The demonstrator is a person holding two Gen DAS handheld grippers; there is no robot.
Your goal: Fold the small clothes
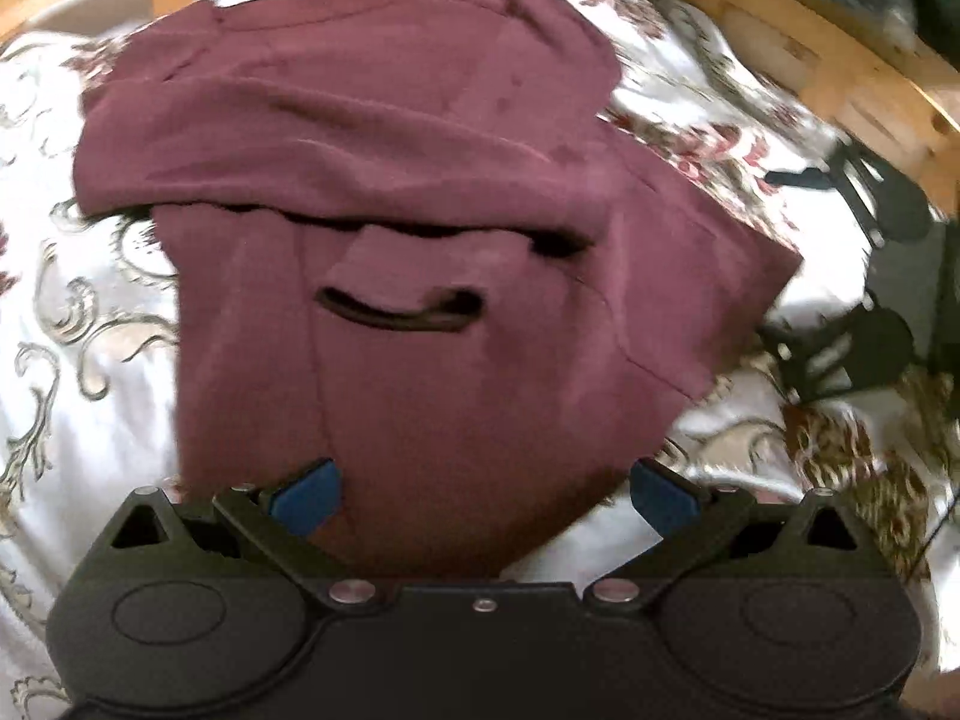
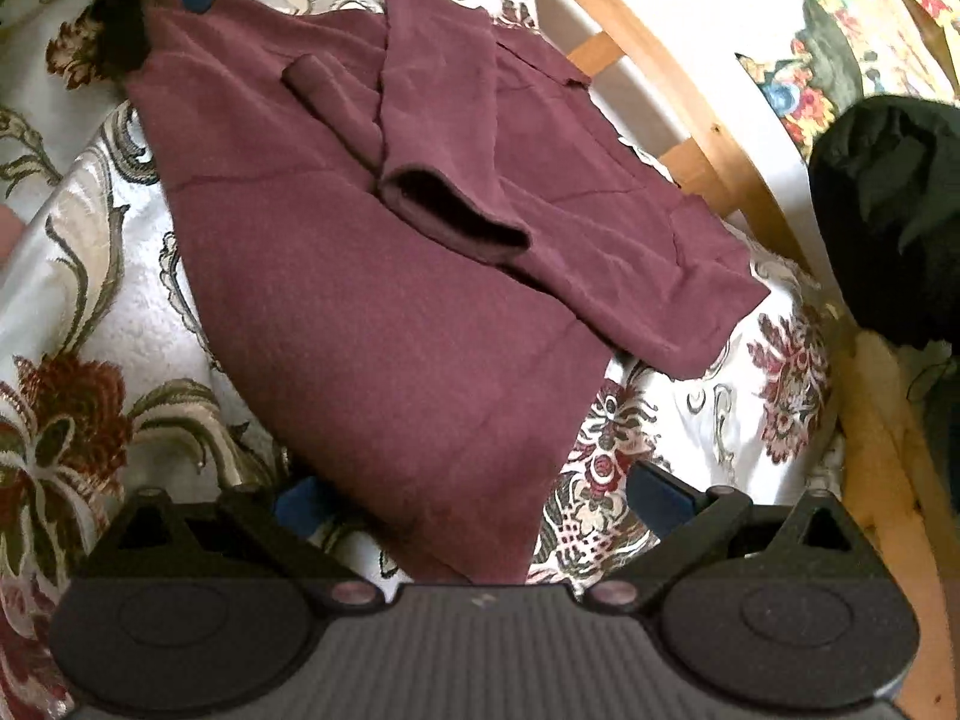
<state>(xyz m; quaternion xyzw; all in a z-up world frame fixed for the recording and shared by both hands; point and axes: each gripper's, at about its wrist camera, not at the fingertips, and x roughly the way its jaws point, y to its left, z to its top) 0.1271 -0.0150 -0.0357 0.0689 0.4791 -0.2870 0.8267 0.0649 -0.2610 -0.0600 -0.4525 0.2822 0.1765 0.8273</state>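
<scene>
While both grippers hang over the bed, the maroon sweater (image 1: 408, 192) lies spread on the floral bedspread (image 1: 90, 312), sleeves folded in across the body. From the left wrist camera, the left gripper (image 1: 485, 495) points along the garment from its near edge, blue pads wide apart with nothing between them, so it's open and empty. The right gripper (image 2: 474, 501) looks the same in its own view: jaws spread, hovering over the lower corner of the sweater, one pad above cloth and the other above the bedspread. One folded sleeve (image 2: 444, 138) sits on top with its cuff opening facing the right camera. You can catch the right gripper off to the side in the left view too, blurry. A wooden bed frame (image 2: 678, 120) curves past the far side, and a dark bag-like thing (image 2: 894, 210) sits beyond it.
</scene>
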